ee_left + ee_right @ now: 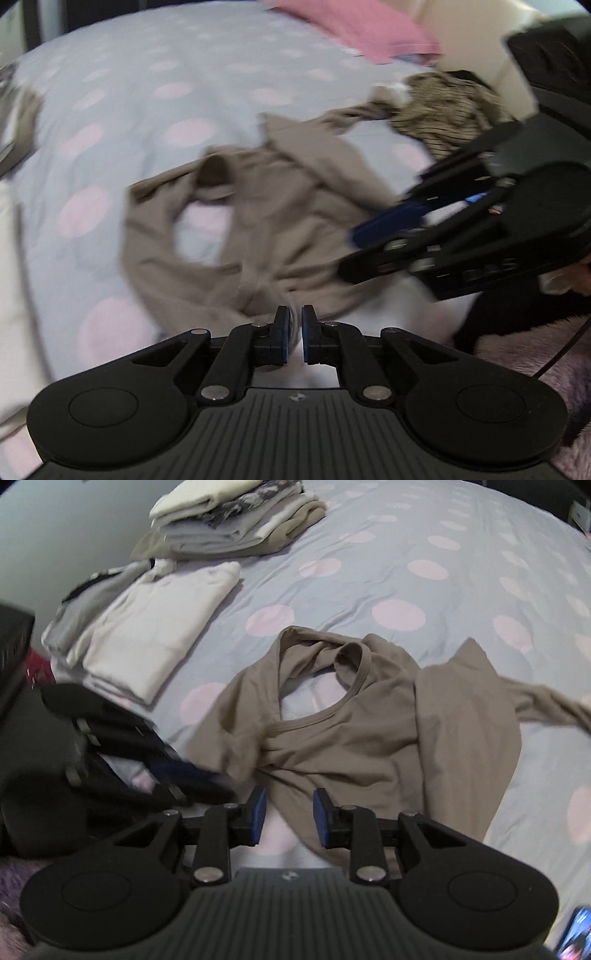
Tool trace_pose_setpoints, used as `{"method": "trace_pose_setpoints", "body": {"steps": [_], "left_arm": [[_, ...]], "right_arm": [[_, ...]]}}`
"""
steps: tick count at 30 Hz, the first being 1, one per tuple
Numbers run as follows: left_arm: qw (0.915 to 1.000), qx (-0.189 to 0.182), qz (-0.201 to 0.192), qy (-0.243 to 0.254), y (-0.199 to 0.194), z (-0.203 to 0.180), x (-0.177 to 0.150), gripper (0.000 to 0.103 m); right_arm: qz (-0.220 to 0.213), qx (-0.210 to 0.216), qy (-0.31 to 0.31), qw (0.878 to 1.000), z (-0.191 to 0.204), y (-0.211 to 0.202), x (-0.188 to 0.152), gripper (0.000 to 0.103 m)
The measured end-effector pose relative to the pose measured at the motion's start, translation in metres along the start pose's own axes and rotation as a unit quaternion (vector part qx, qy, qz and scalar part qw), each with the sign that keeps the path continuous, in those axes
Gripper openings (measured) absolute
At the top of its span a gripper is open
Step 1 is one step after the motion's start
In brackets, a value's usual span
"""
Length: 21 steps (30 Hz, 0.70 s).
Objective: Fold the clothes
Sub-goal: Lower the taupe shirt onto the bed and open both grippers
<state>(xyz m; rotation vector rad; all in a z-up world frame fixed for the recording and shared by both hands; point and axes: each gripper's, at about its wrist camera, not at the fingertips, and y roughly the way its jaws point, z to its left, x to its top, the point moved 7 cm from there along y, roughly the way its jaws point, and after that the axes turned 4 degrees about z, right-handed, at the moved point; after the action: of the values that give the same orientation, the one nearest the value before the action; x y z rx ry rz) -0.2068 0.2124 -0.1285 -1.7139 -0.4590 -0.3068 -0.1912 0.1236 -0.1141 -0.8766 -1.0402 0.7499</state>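
A taupe long-sleeved top [351,731] lies crumpled on the bed, neckline open toward the far side; it also shows in the left wrist view [266,221]. My left gripper [295,321] is nearly shut at the top's near hem, with a thin bit of cloth seeming to sit between the pads. My right gripper [289,805] is open and empty, just above the top's near hem. In the left wrist view the right gripper [354,243] comes in from the right over the cloth. In the right wrist view the left gripper [207,775] is blurred at the left.
The bed has a grey-blue cover with pink dots [399,613]. Folded white clothes [155,627] and a taller folded stack [236,520] lie at the far left. A striped garment [443,107] and a pink cloth [351,26] lie at the far right.
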Motion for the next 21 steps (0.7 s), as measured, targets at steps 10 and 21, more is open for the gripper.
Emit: {"method": "trace_pose_setpoints", "body": {"steps": [10,21], "left_arm": [[0.9982,0.021,0.023,0.052,0.009,-0.017,-0.015,0.019],[0.9901,0.110,0.079,0.038,-0.002,0.024,-0.035,0.020]], "right_arm": [[-0.009,0.015,0.071,0.997,-0.003,0.011,-0.023,0.032],[-0.004,0.053,0.047,0.997,0.022,0.046,-0.027,0.031]]}}
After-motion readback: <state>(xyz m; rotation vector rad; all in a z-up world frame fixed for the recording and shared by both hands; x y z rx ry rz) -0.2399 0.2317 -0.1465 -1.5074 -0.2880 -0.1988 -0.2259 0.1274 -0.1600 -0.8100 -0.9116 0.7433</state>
